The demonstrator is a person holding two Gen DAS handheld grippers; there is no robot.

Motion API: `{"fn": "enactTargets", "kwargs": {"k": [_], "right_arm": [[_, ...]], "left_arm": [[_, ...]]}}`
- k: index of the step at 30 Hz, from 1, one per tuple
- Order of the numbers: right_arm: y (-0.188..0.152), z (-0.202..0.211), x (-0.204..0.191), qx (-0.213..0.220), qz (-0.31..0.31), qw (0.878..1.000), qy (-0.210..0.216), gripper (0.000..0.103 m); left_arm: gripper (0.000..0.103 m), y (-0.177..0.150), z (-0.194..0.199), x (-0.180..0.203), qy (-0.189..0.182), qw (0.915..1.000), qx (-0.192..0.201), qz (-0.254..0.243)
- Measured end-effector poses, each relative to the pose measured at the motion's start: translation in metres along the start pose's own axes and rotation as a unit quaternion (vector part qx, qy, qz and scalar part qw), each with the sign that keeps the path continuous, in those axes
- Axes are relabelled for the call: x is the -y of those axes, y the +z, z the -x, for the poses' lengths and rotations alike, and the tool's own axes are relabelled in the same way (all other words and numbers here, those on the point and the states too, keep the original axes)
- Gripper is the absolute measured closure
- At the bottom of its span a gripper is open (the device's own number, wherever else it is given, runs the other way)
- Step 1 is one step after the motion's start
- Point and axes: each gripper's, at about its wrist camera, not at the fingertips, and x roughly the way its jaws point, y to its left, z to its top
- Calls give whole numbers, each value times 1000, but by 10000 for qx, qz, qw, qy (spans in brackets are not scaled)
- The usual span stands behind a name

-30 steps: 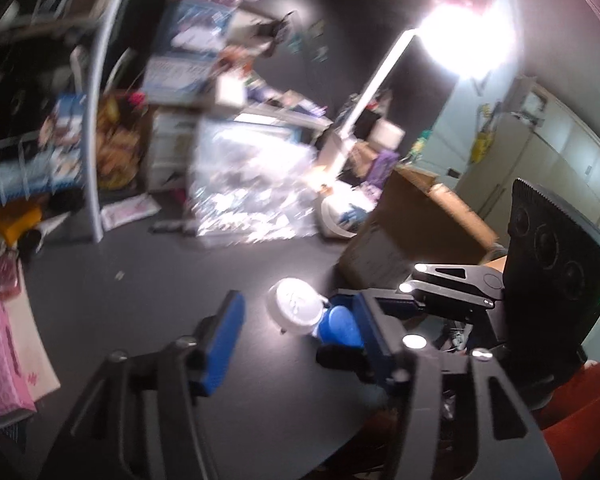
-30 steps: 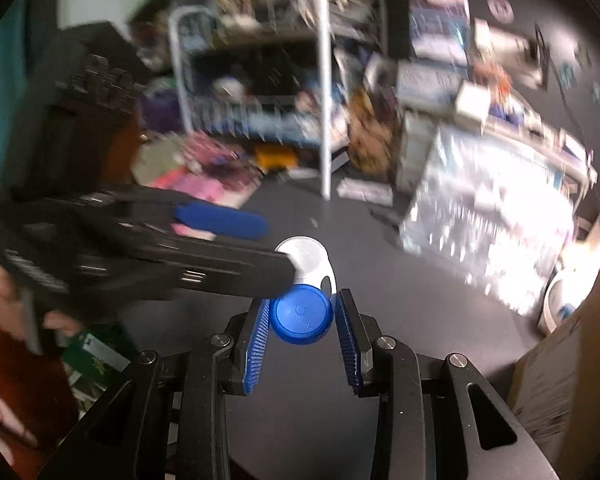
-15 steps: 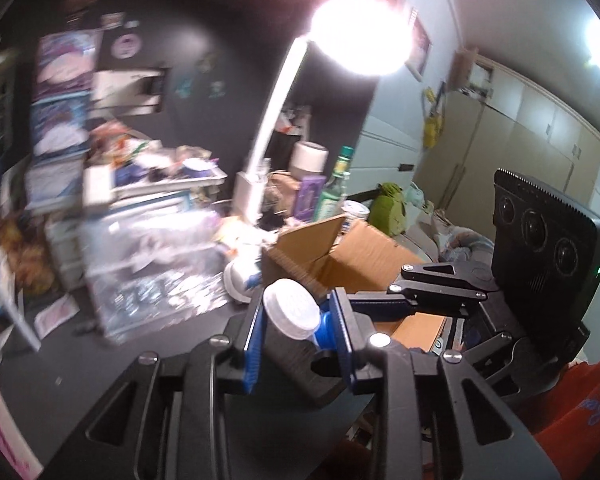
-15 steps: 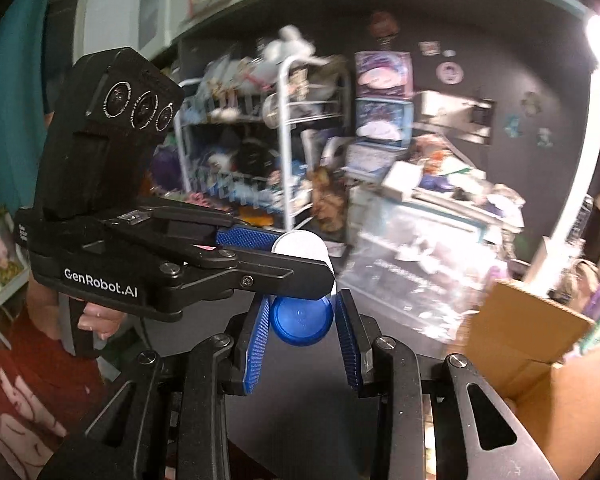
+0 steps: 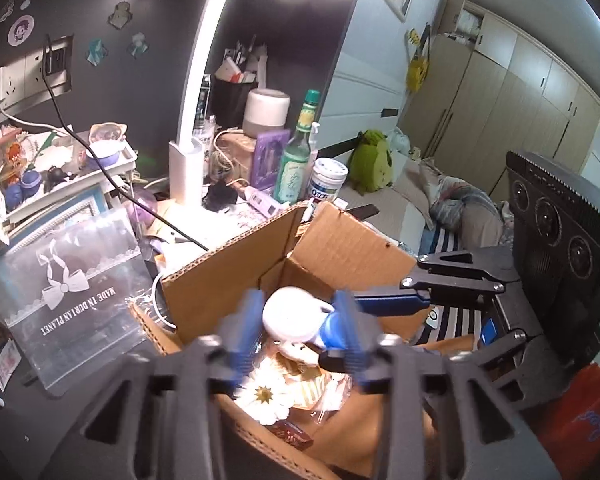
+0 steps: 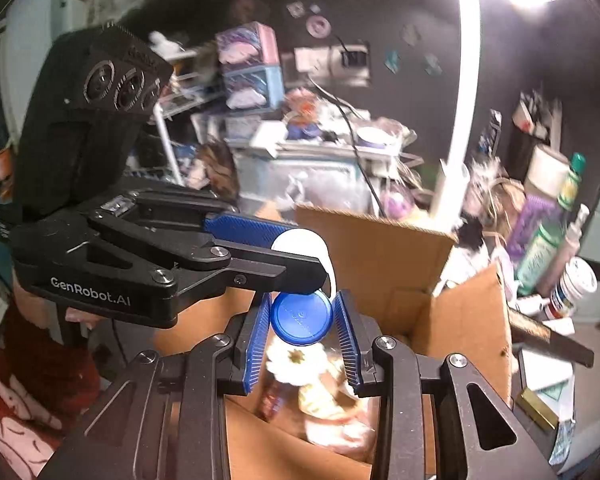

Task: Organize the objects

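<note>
Bottle: small white plastic bottle with a round blue screw cap (image 6: 302, 318), held in the air by both tools at once, directly over the open brown cardboard box (image 5: 228, 276). Left gripper (image 5: 296, 330) has its jaws clenched on the white body of the bottle; right gripper (image 6: 302, 320) has its jaws clenched on the blue cap. In the left wrist view the left fingers are motion-blurred, so exact contact is hard to read, but the white body sits tight between the blue pads.

Box stands at the right side of the cluttered dark counter (image 5: 40, 432), flaps up. Inside, already lying on the bottom: crinkly clear packet with a white flower print (image 5: 266, 396) and a small dark red wrapper (image 5: 294, 436) near the front wall.

Progress, as a judgement: some items are packed; the bottle is over the box but not yet let go or set down. Left to do: lower it in, open both jaws, then deal with the remaining clutter. Green glass bottle (image 5: 298, 156) and white tub with blue lettering (image 5: 327, 180) stand behind the box, unpacked.
</note>
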Motion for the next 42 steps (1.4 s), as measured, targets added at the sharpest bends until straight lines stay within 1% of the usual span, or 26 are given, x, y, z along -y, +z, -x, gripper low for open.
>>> {"fn": "enactTargets", "kwargs": {"k": [1,2,4,5,9,11,13,15,16,17,18,19,20,21,23,24,25,26,27,29,32,37,39,42], "right_arm": [[-1,-1,1,-34,-14,10000,-27,72],[-1,-3,2,-96,-37,9999,-38,62],[-2,-3,4,-117,-82,9999,-33,48],[-2,-2,4,-93,-95,9999,-49,48],[-3,1,7,-37,-172,9998,-83,48],[-2,3,5,-5,-168,9997,-152,47],[0,4,2,40,-121,9997,-230,40],[0,8,-2,179,-72,9993,-320,26],[1,10,-5,264,-50,9990,-359,23],[1,12,-7,365,-18,9985,-404,18],[2,14,-9,433,9,9981,-442,15],[2,16,-12,523,51,9975,-478,9],[3,18,-15,662,112,9965,-504,4],[4,20,-17,774,163,9955,-523,0],[5,26,-24,1037,291,9926,-569,0],[5,27,-27,1098,376,9918,-530,0],[6,28,-30,1147,508,9912,-432,0],[7,28,-34,1156,632,9906,-376,0],[8,28,-37,1160,687,9902,-374,0],[9,26,-41,1183,747,9896,-325,0],[9,21,-40,1165,727,9903,-207,0],[7,15,-38,1203,667,9901,-276,0],[8,16,-36,1277,639,9895,-230,0],[9,14,-34,1207,601,9906,-233,0]], "left_arm": [[33,0,1,0,12,10000,41,18],[29,1,2,-1,20,9999,103,22],[27,0,7,-1,16,9999,158,32],[23,-1,12,-2,56,9998,194,45],[17,-6,29,-4,291,9989,360,81],[6,-11,40,-6,382,9977,531,156],[1,-16,52,-6,483,9962,697,211],[1,-24,67,-5,686,9934,887,228],[1,-27,73,-5,791,9921,945,244],[1,-32,81,-4,998,9893,1028,279],[1,-34,85,-3,1122,9874,1072,300],[1,-39,92,-3,1389,9828,1163,353],[1,-42,95,-4,1528,9800,1215,383],[1,-46,101,-3,1807,9736,1325,431],[1,-54,109,-3,2152,9644,1462,478],[1,-58,112,-3,2303,9593,1559,490],[1,-61,114,-3,2390,9560,1627,497],[1,-65,118,-3,2527,9505,1731,519],[1,-67,121,-4,2573,9485,1767,541],[1,-72,124,-7,2607,9467,1783,632],[1,-77,126,-13,2567,9464,1797,785],[1,-80,124,-21,2686,9436,1723,882],[1,-81,123,-24,2702,9431,1704,926],[1,-80,121,-27,2686,9436,1675,969]]}}
